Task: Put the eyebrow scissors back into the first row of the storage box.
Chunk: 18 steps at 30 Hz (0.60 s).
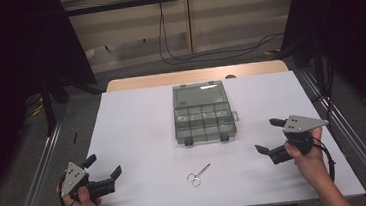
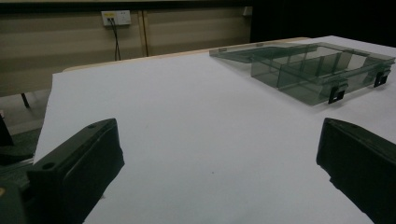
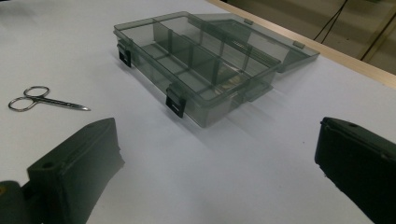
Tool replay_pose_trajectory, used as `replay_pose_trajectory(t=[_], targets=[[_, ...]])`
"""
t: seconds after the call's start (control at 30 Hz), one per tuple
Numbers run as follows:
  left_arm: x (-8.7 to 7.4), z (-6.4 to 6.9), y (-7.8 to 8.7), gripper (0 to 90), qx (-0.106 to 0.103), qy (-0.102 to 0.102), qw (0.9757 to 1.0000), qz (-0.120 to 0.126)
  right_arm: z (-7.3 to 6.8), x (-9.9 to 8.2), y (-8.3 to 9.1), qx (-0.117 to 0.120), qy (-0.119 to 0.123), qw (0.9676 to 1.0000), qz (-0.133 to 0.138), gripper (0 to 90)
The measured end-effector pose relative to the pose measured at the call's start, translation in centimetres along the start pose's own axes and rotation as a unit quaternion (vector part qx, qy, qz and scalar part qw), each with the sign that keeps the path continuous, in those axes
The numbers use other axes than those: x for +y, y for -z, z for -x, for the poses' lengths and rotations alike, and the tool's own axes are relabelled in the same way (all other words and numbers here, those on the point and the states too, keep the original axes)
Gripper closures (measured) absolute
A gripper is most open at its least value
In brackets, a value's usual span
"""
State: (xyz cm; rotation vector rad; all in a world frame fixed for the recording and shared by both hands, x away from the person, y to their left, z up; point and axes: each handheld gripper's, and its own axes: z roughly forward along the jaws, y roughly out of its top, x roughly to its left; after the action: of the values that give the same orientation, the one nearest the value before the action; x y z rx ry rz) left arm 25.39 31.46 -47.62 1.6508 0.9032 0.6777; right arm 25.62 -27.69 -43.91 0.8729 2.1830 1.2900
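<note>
A clear smoky plastic compartment box (image 1: 203, 113), lid open, sits mid-frame on the white bench (image 1: 139, 137). Small steel scissors (image 1: 198, 175) lie below it, between the left hand-held gripper (image 1: 105, 167) and the right hand-held gripper (image 1: 267, 135), both released, empty. The right gripper view shows the scissors at its left edge.

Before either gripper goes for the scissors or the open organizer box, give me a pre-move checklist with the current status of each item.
1. Left gripper jaws apart and holding nothing: ok.
2. Right gripper jaws apart and holding nothing: ok.
3. Scissors lying flat on the table, nothing on or against them: ok.
4. Box lid folded back, compartments reachable: ok.
5. Both front latches hanging free: ok.
6. Compartments all empty: cannot tell; the right gripper view hints at something pale in one.
</note>
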Motion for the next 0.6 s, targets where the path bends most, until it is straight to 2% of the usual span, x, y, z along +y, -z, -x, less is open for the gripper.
replay_pose_trajectory(t=[0.17,0.2,0.3,0.57,0.6], targets=[[0.0,0.1,-0.1,0.0,-0.004,0.002,1.0000,0.002,-0.4,1.1,-1.0,0.014,0.017,0.9997,-0.011,0.0],[0.0,0.0,0.0,0.0,0.001,-0.003,1.0000,-0.002,-0.5,1.3,-1.3,0.015,0.021,0.9996,-0.013,0.0],[0.0,0.0,0.0,0.0,0.001,-0.001,1.0000,-0.001,-0.7,1.9,-1.8,0.021,0.028,0.9992,-0.019,0.0],[0.0,0.0,0.0,0.0,-0.001,-0.002,1.0000,-0.002,-1.5,3.8,-3.2,0.045,0.049,0.9973,-0.031,0.0],[0.0,0.0,0.0,0.0,-0.001,-0.003,1.0000,-0.002,-1.8,4.3,-3.7,0.051,0.058,0.9965,-0.035,0.0]])
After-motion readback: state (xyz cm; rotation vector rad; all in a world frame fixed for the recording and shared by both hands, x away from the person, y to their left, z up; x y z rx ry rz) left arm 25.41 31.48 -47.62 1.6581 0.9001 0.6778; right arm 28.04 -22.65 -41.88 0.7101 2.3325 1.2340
